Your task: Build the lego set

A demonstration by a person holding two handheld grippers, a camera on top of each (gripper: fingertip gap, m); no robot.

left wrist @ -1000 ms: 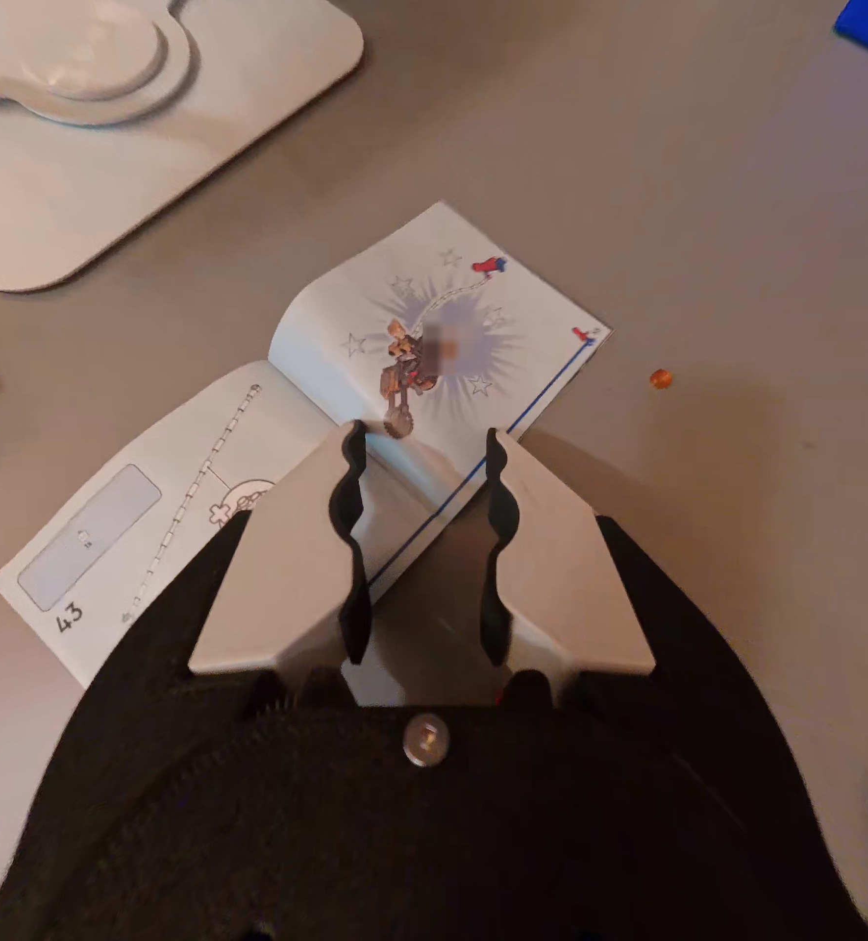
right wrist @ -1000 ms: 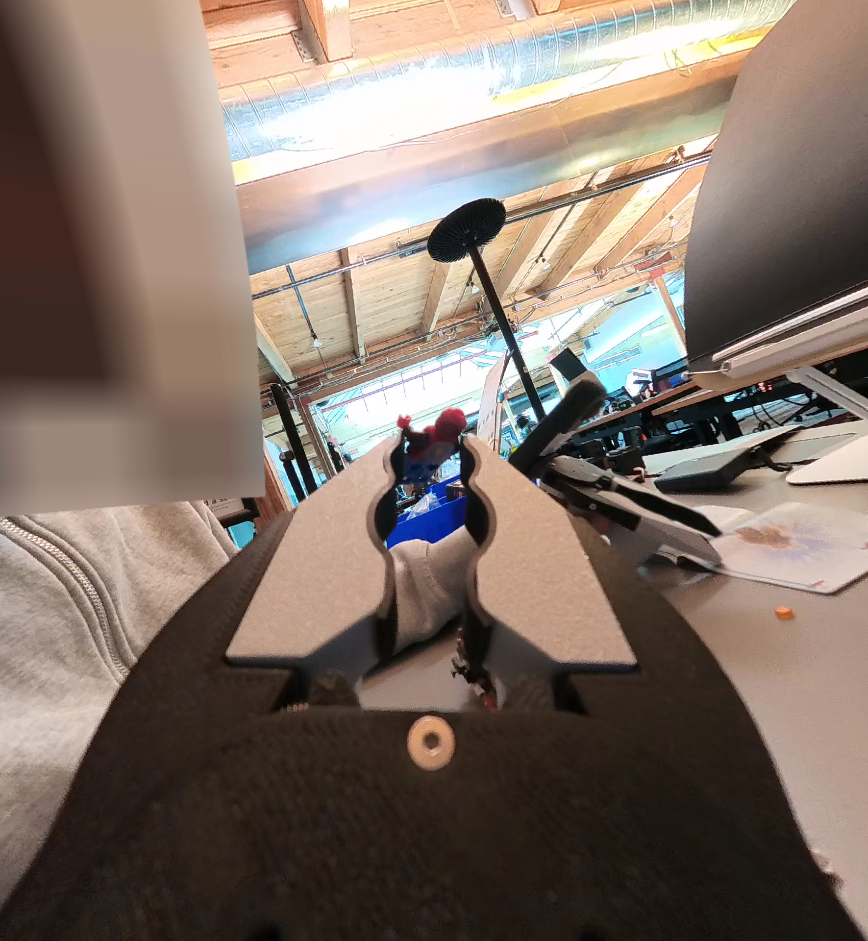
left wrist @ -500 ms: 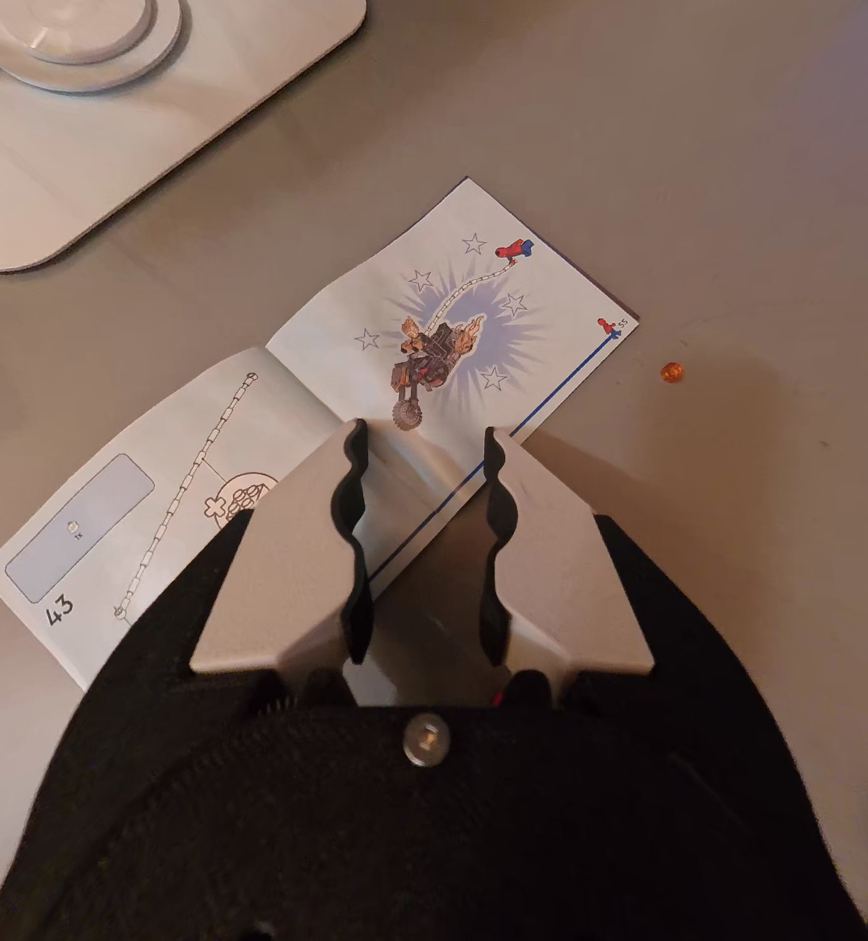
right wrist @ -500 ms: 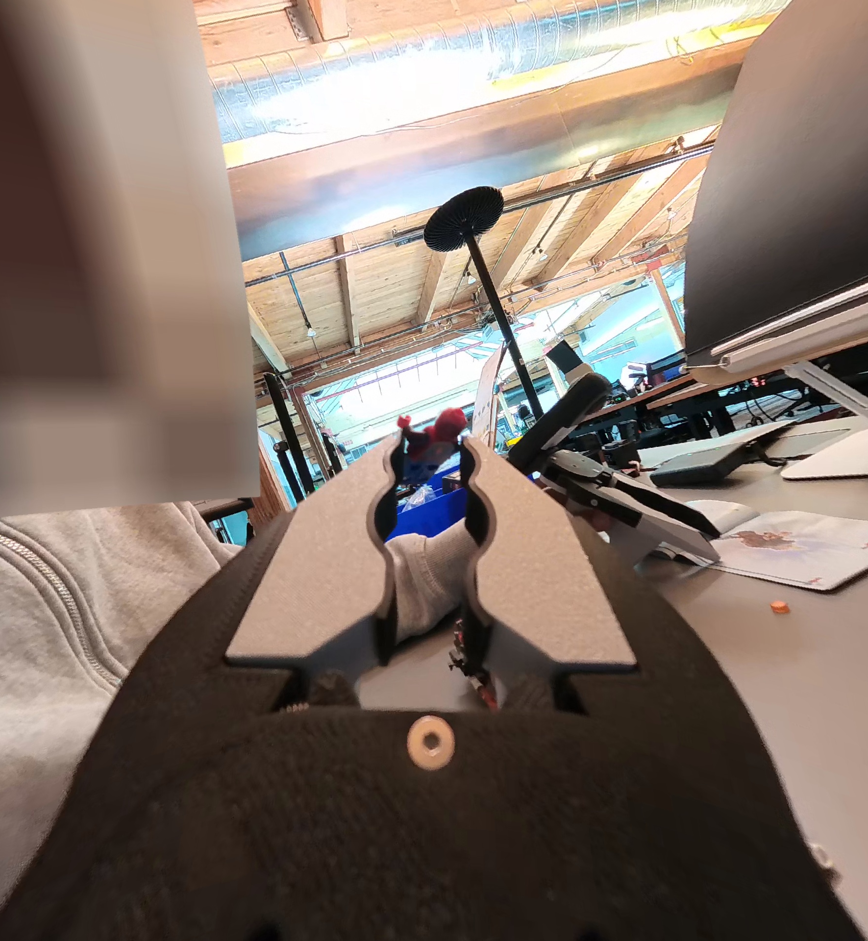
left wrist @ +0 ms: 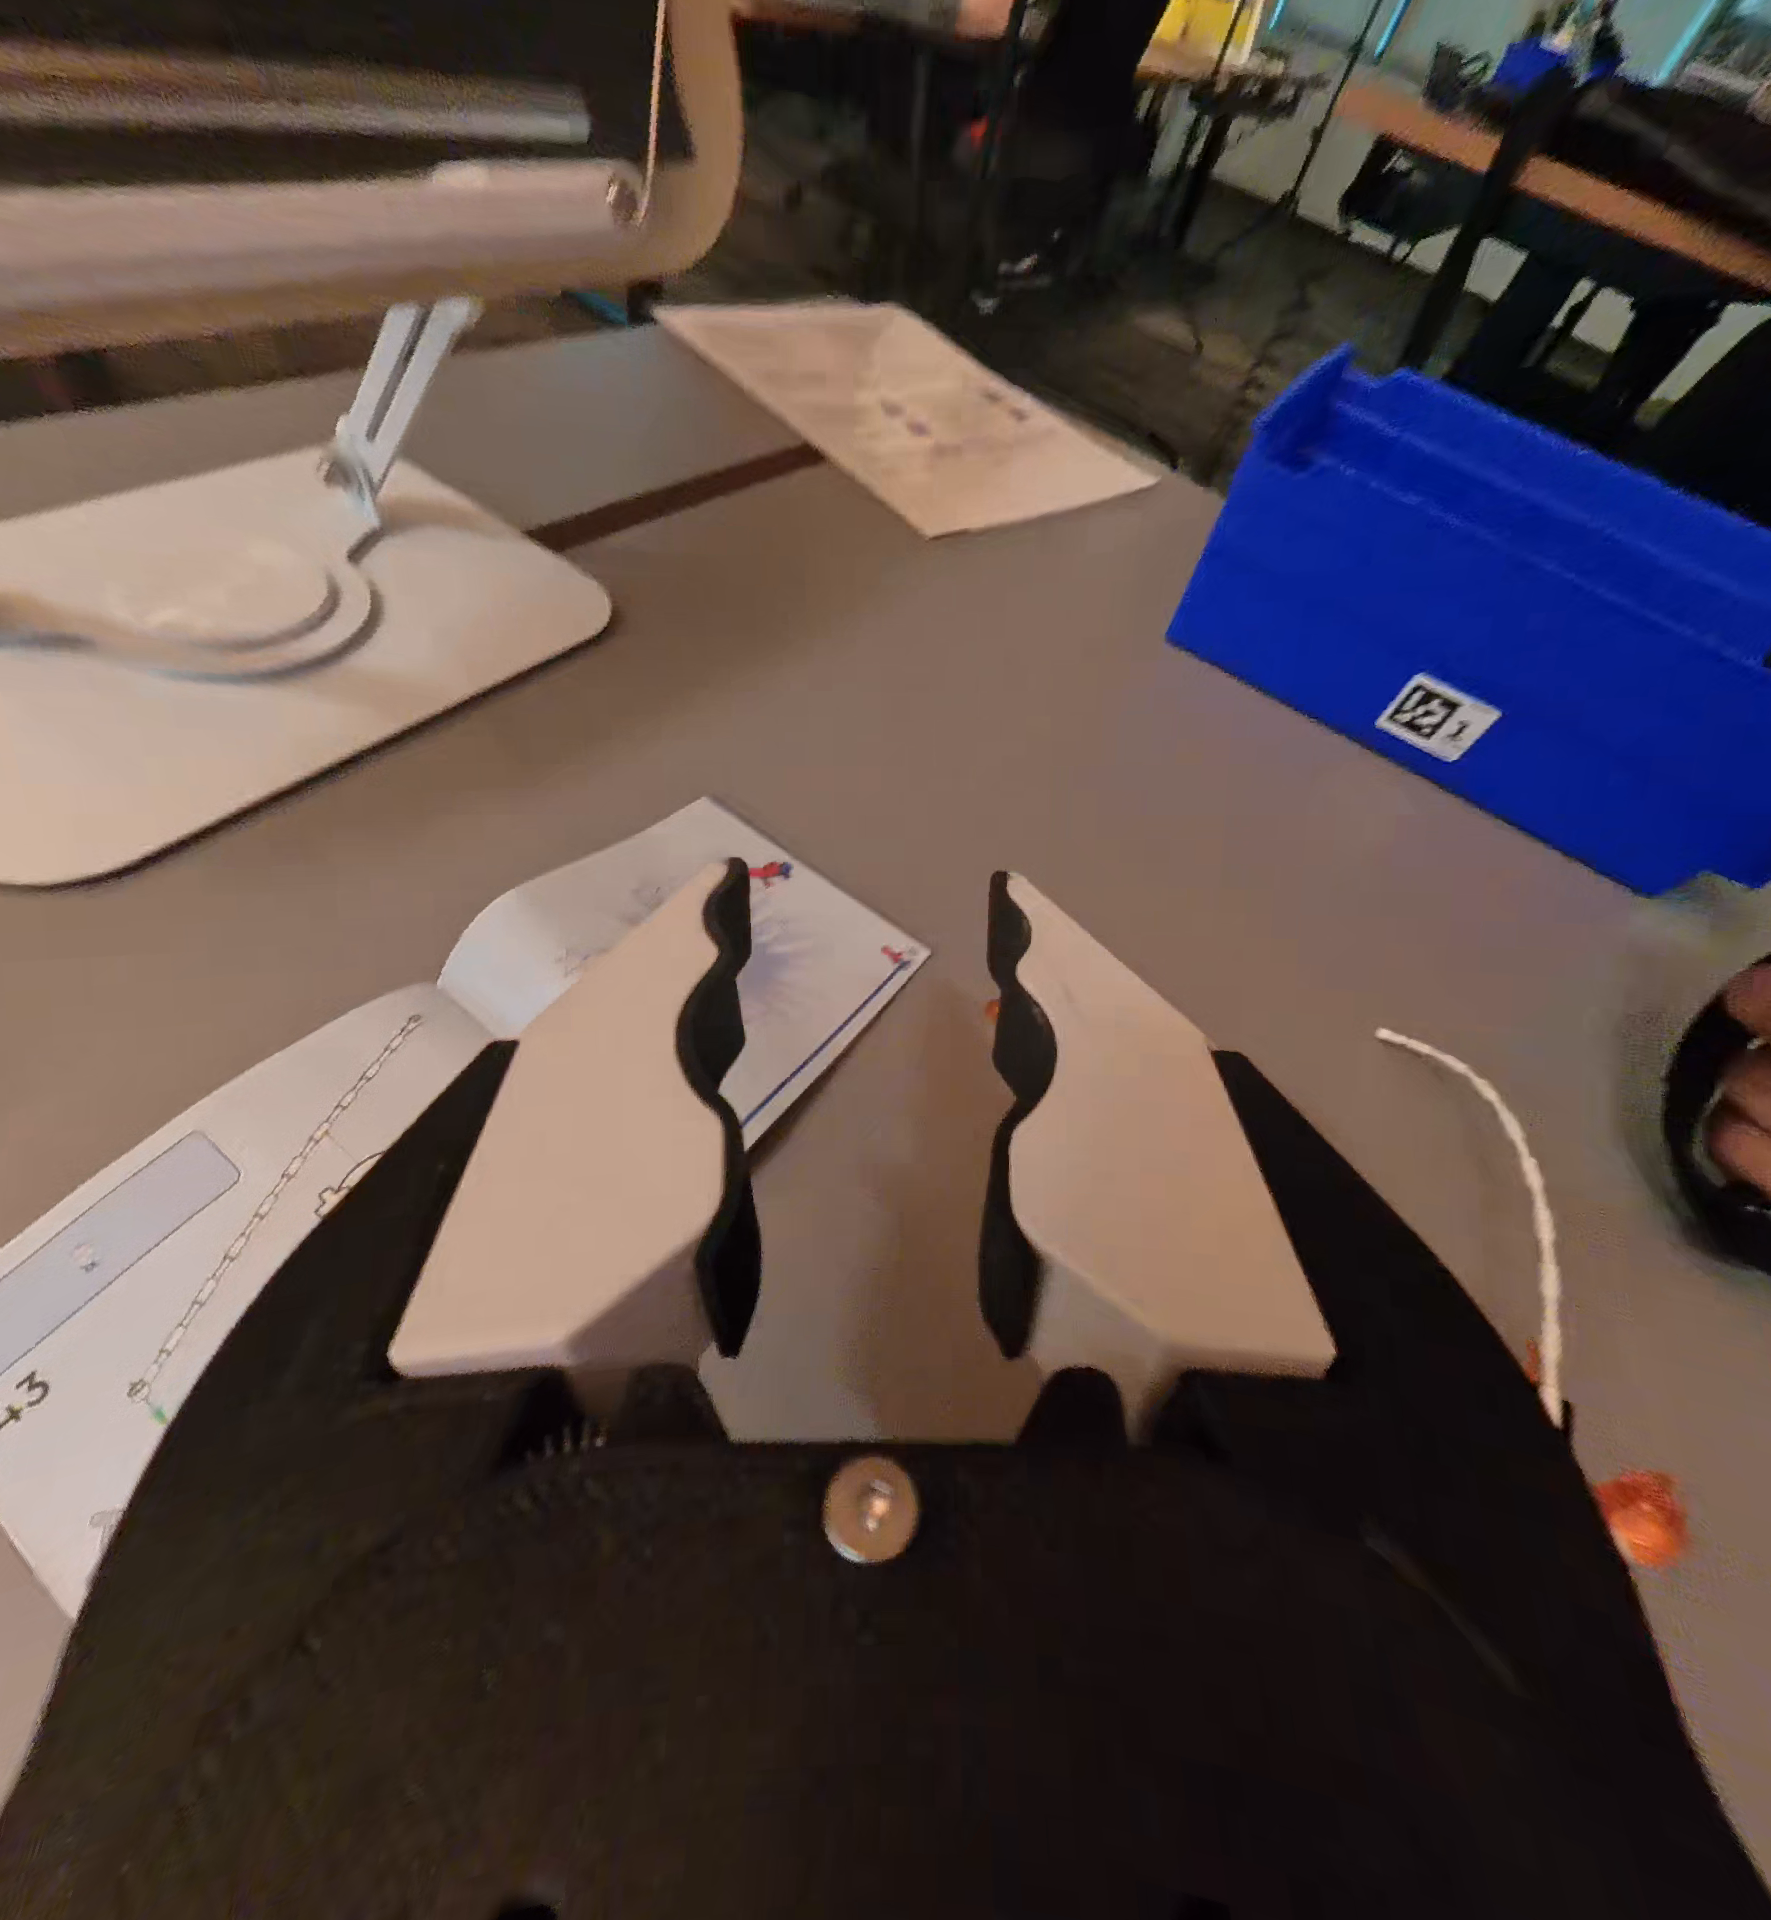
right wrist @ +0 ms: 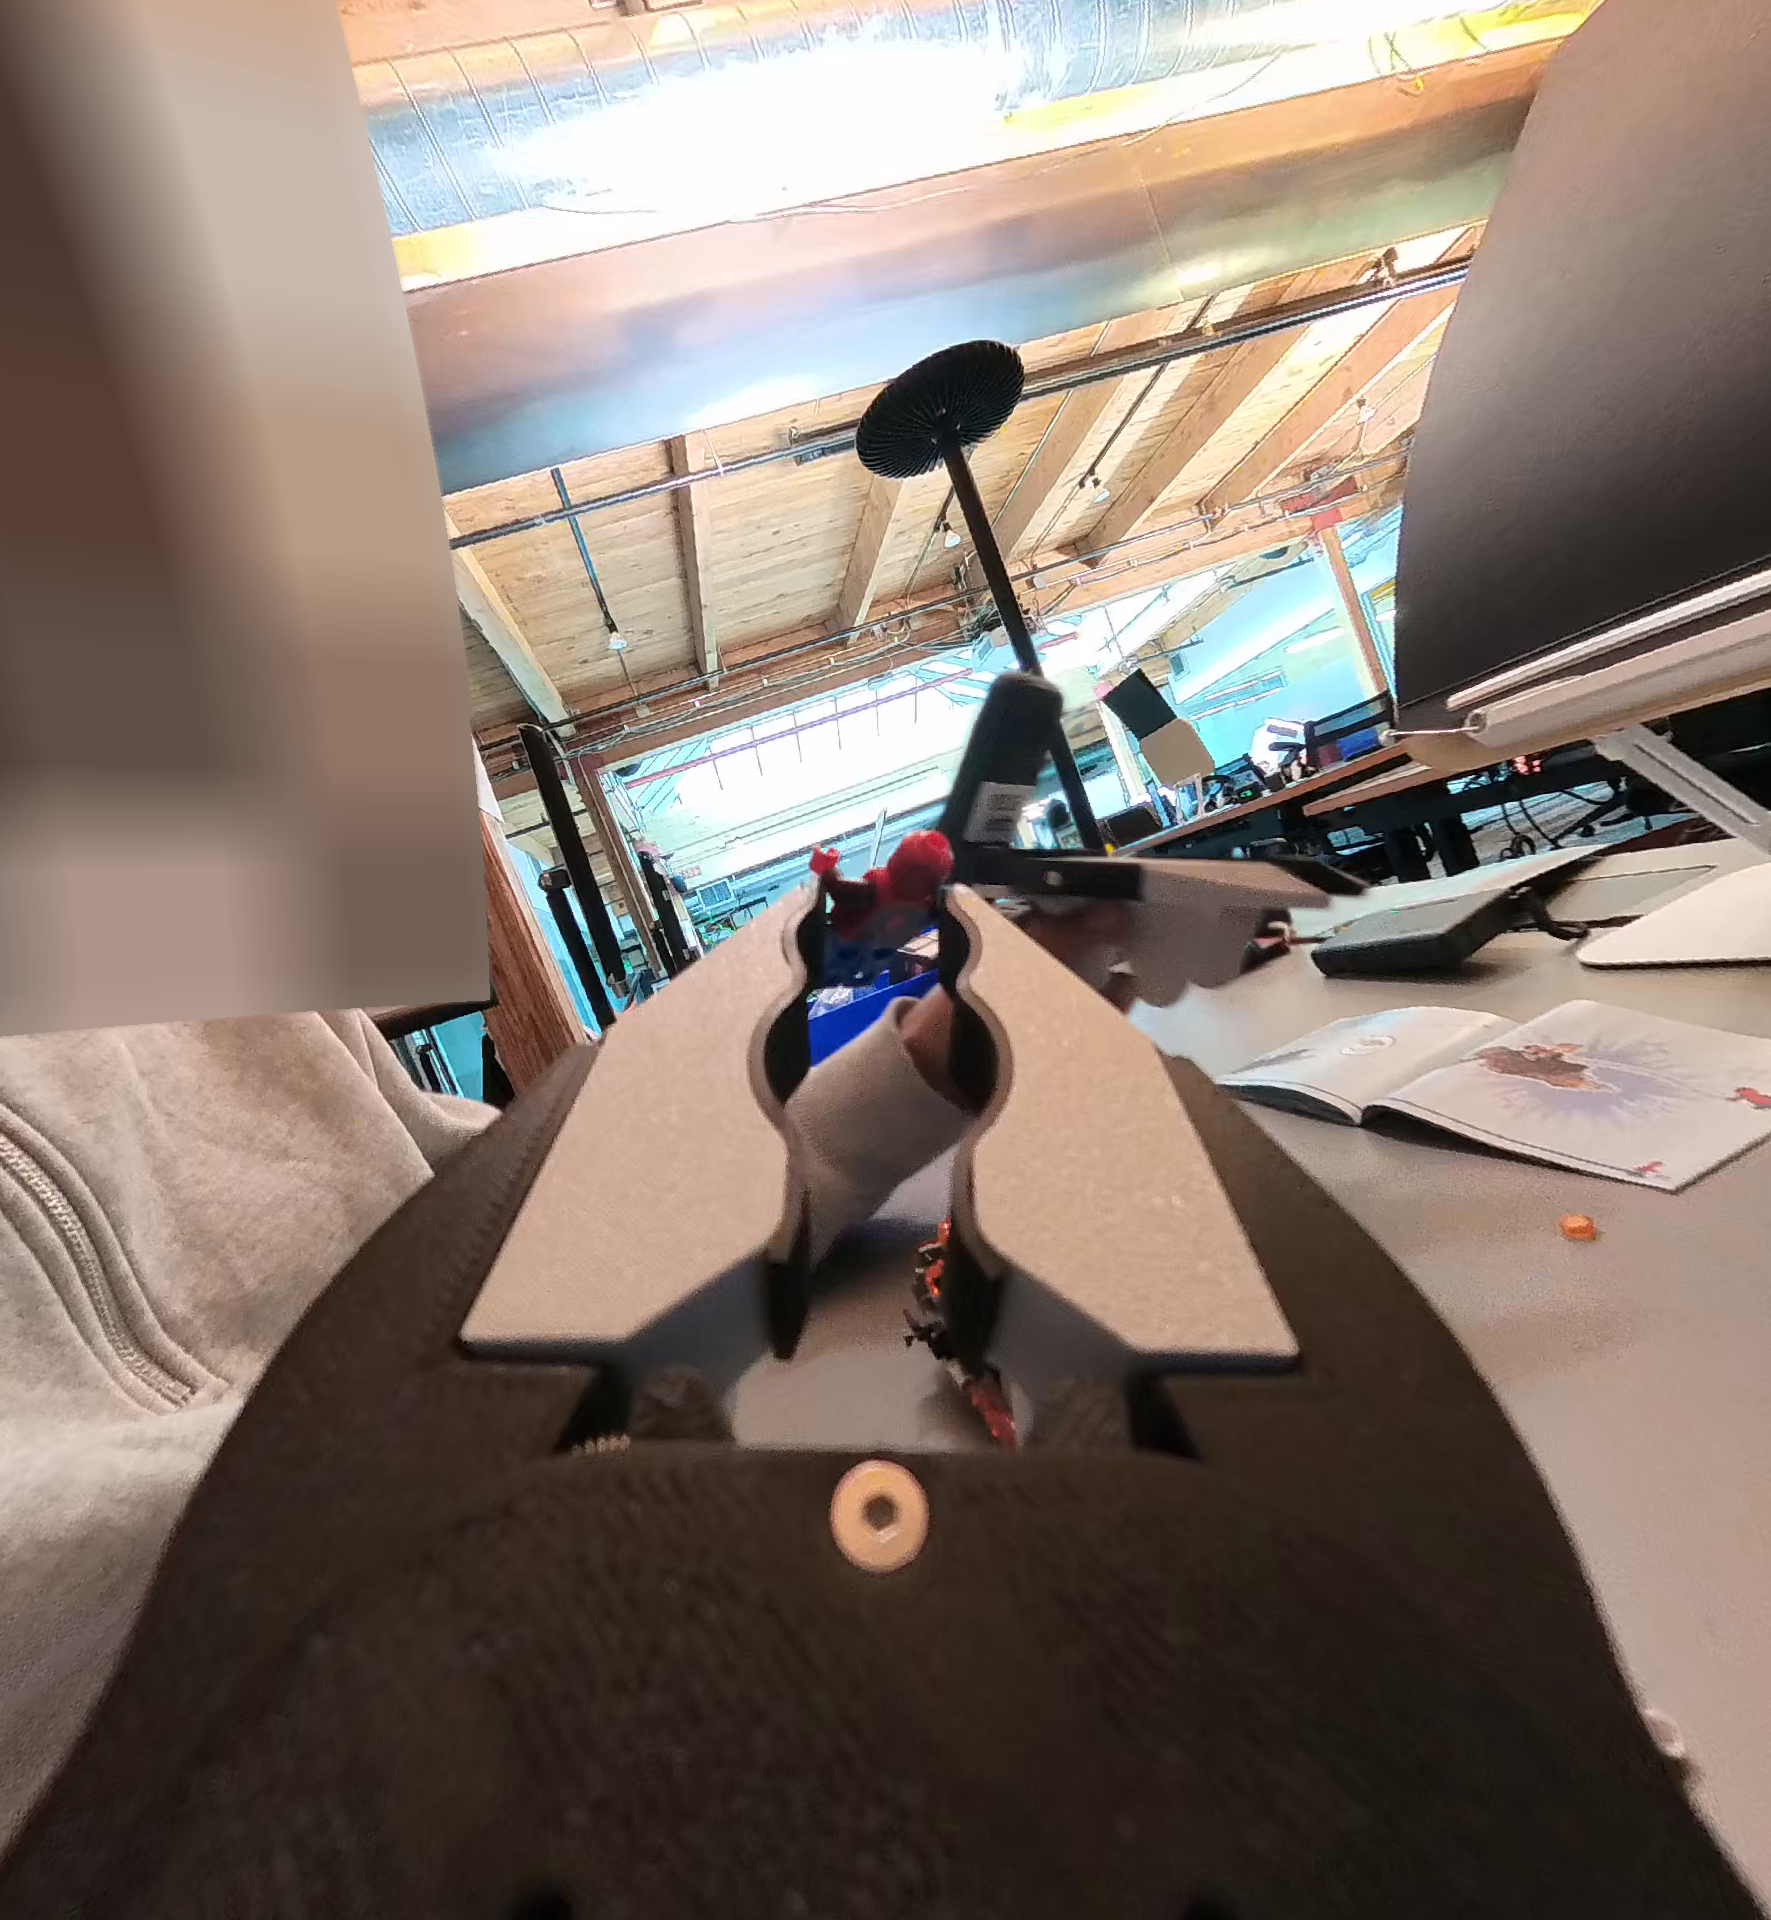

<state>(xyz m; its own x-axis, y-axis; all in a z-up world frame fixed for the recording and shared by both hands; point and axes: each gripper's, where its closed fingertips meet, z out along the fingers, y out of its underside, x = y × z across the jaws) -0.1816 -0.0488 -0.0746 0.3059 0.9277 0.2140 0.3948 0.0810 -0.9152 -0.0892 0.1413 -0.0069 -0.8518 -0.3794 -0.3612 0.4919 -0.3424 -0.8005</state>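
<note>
My left gripper [left wrist: 865,894] gaping, empty, over booklet [left wrist: 237,1174]; bin [left wrist: 1504,623] at 2 o'clock. Only right view showing right gripper [right wrist: 876,909] pinching minifigure [right wrist: 886,878].

Open-plan workshop office | timber ceiling [right wrist: 787,540] and duct [right wrist: 756,94] at top | desk rows [right wrist: 1380,800] mid-right | laptop stand [left wrist: 237,623] upper left | blue bin [left wrist: 1535,665] upper right
</note>
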